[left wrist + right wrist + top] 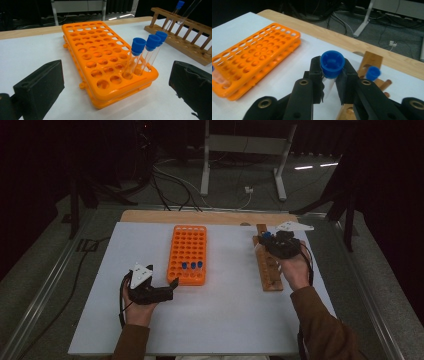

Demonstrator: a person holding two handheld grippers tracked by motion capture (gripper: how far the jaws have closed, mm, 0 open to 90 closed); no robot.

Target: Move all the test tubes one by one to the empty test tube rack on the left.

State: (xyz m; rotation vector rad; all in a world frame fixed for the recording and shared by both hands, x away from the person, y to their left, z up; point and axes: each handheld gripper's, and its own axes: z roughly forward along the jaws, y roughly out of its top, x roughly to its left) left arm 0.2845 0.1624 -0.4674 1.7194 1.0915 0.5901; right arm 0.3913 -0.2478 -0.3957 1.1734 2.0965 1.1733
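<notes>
An orange tube rack lies mid-table with three blue-capped tubes standing in its near row; in the left gripper view these tubes rise from the rack. My left gripper rests on the table just left of the rack's near corner, jaws open and empty. My right gripper is over the far end of the wooden rack, shut on a blue-capped tube held just under its cap. Another blue-capped tube stands in the wooden rack behind it.
A white sheet covers the table, with a wooden strip along its far edge. Beyond it are floor cables and a desk frame. Metal rails run along both sides.
</notes>
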